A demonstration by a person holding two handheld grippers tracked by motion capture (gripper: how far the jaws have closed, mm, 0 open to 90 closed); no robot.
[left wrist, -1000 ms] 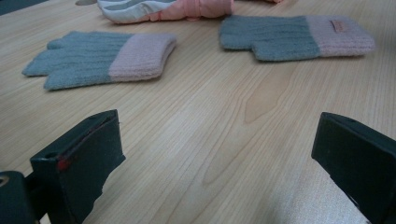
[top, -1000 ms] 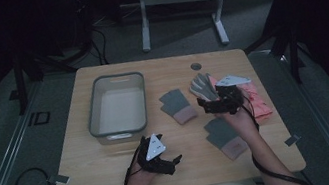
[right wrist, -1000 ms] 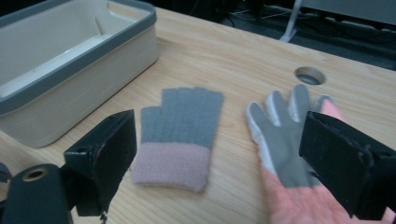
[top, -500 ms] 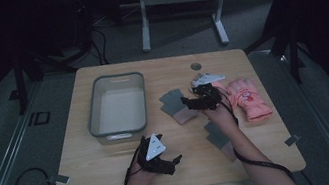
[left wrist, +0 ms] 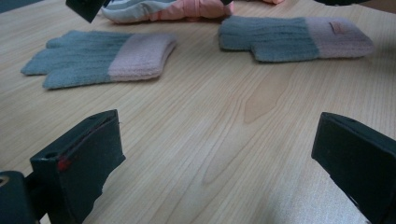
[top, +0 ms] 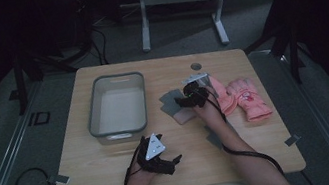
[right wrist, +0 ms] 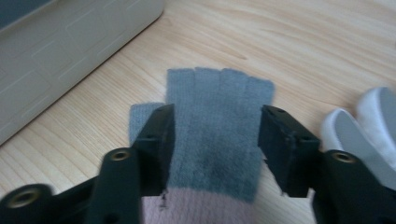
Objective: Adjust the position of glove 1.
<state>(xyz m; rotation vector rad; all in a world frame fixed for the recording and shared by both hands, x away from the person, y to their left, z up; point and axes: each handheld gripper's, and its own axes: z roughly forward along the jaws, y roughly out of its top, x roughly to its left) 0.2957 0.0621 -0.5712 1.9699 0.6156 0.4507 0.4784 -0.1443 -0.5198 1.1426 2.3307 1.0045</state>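
A grey knit glove with a pink cuff (top: 173, 107) (right wrist: 219, 93) lies flat right of the bin. My right gripper (top: 183, 102) (right wrist: 217, 128) is open over it, one jaw on each side of its finger part; I cannot tell whether the jaws touch it. A second matching glove (top: 213, 140) (left wrist: 294, 39) lies partly under the right forearm. My left gripper (top: 170, 164) (left wrist: 219, 135) rests near the front edge, open wide, with bare wood between its jaws. It faces the first glove (left wrist: 98, 58).
A grey bin (top: 95, 104) (right wrist: 70, 42) stands left of the gloves. Pink ski gloves (top: 245, 99) (left wrist: 163, 9) lie to the right, a grey-white one (right wrist: 369, 126) among them. A dark hole (top: 195, 66) marks the table's far side.
My right gripper has moved left, from over the pink ski gloves to over the knit glove by the bin. The left gripper has stayed put.
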